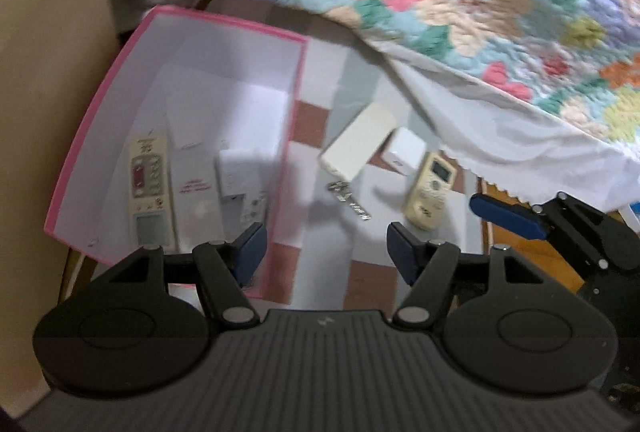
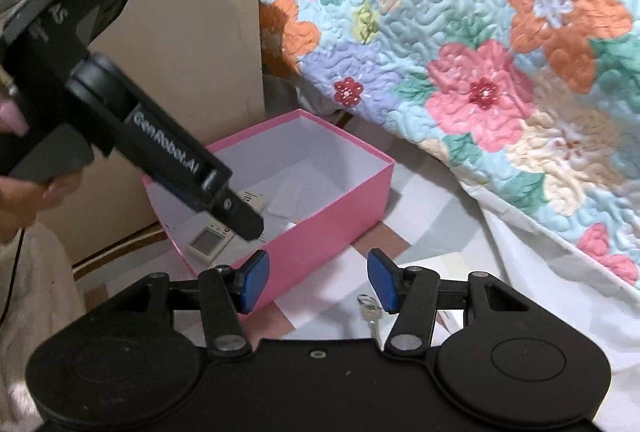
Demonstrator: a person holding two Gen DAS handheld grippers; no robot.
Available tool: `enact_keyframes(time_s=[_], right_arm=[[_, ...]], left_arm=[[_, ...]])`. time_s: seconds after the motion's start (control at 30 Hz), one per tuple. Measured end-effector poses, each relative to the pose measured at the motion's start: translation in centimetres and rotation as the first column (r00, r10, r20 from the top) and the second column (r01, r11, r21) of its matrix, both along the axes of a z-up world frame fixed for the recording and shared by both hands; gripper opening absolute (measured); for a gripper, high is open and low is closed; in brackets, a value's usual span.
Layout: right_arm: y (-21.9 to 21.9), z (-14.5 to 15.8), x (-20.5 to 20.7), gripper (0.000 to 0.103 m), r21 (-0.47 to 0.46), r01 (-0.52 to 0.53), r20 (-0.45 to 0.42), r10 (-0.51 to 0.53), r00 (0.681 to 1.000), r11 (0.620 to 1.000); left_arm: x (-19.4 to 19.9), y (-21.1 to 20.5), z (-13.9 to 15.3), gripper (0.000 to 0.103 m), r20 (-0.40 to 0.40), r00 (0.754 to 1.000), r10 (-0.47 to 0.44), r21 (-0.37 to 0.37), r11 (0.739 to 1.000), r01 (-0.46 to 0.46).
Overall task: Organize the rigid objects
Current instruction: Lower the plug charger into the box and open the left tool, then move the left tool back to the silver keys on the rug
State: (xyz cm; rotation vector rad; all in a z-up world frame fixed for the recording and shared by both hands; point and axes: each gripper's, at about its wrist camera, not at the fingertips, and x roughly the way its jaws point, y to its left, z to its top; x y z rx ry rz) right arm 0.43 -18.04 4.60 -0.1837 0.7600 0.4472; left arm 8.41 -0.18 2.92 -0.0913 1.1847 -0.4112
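Note:
A pink box [image 1: 276,167] with a white inside holds a cream remote [image 1: 150,187], a white adaptor [image 1: 236,171] and paper cards. On the checked floor to its right lie a long white box [image 1: 358,143], a small white cube [image 1: 404,149], a second cream remote [image 1: 430,187] and keys [image 1: 348,197]. My left gripper [image 1: 326,254] hangs open and empty above the box's near right wall. My right gripper [image 2: 318,280] is open and empty above the floor beside the pink box [image 2: 320,228], with the keys [image 2: 370,308] just below it.
A flowered quilt [image 2: 480,71] and white sheet [image 1: 500,119] hang over the floor at the right and back. A beige cabinet side [image 2: 192,43] stands behind the box. A blue finger [image 1: 504,211] of the right gripper shows at the right of the left wrist view.

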Motion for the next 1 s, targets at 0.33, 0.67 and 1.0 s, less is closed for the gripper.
enact_keyframes(time_s=[0.33,0.67,1.0], right_arm=[[-3.3,-1.6,-0.7,0.061,0.051,0.025,-0.025,-0.024,0.999,0.998],[-6.1,-8.3,0.6,0.061,0.159,0.107,-0.090,-0.093,0.992,0.982],[-5.3,-18.0,3.9,0.060,0.071,0.197,-0.092,-0.191,0.977,0.978]], left_arm=[[-0.7,-5.7,-0.8,0.065,0.016,0.993,-0.119,-0.012,0.993,0.120],[-1.2,-8.4,-8.9,0.058,0.020,0.999,-0.035,-0.090,0.995,0.037],[-0.8,-9.5,-15.4,0.042,0.061,0.997,0.053,-0.102,0.994,-0.047]])
